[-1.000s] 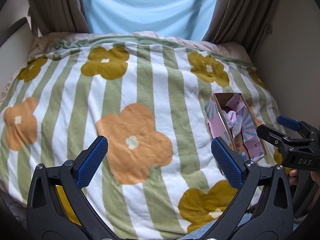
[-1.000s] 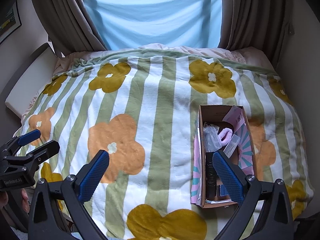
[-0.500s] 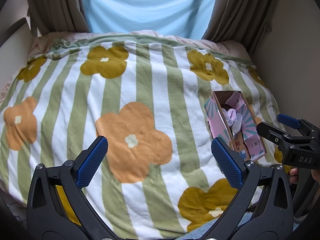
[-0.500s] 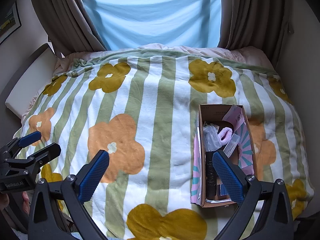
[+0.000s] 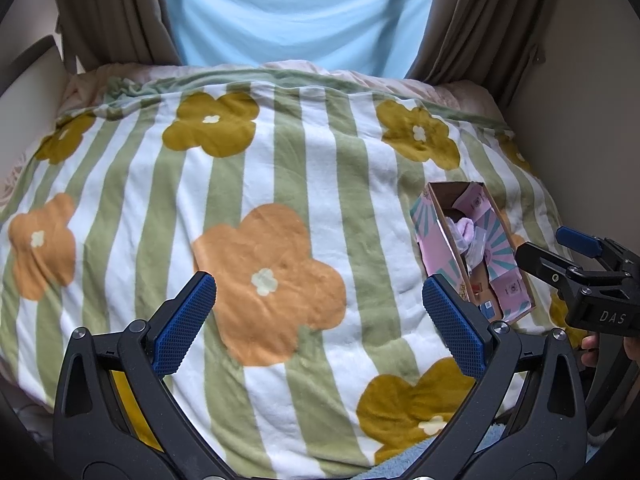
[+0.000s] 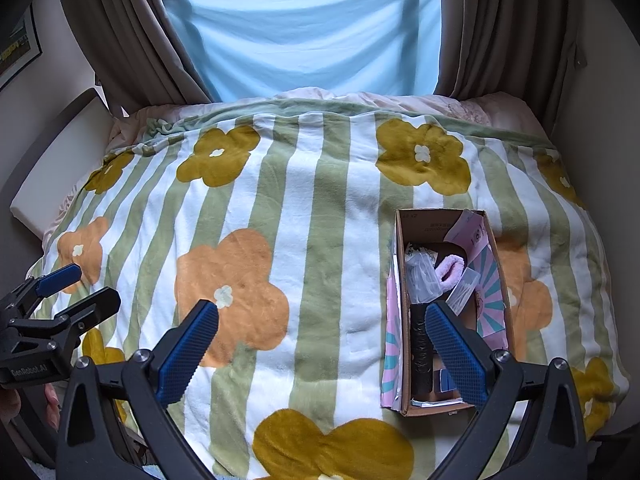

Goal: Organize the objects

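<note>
Hovering: both grippers agape (empty) | box (image 6: 440, 220) near blanket's (image 6: 280, 240) right edge

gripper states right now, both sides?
Left gripper: open, holding nothing, above the blanket.
Right gripper: open, holding nothing, near the cardboard box.

Brown curtains (image 6: 116, 40) flank a blue-covered window (image 6: 304, 28) behind the bed (image 6: 280, 240).

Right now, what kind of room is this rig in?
Most likely a bedroom: a bed under a flower-print striped blanket, brown curtains over a window at its far end, and an open cardboard box of small items lying on the blanket.
</note>
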Demonstrator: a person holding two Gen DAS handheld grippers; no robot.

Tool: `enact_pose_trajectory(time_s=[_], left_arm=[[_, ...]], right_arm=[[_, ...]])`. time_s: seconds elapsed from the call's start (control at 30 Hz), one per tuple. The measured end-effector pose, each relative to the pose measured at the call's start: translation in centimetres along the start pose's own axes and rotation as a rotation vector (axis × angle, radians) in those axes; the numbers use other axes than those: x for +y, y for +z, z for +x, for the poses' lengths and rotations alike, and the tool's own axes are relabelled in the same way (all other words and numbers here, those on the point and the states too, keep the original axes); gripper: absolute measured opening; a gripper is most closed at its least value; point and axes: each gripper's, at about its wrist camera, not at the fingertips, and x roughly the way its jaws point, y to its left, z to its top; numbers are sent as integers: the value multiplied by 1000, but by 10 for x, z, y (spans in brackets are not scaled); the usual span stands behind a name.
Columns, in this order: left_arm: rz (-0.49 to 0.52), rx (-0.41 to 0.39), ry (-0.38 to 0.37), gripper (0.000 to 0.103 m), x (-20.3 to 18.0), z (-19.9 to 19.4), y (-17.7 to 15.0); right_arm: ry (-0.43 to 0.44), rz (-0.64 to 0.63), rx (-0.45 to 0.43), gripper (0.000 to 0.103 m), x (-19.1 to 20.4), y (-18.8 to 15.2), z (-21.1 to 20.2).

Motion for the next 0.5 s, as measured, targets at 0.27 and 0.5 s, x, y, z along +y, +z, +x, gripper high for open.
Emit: enact_pose_trajectory(time_s=[0.27, 0.5], left_arm=[[8, 3, 8, 103, 0, 0, -1], [-27, 6, 16, 103, 5, 1, 2]], right_arm=[[1, -1, -1, 103, -1, 0, 0], [2, -2, -1, 103, -1, -1, 0]])
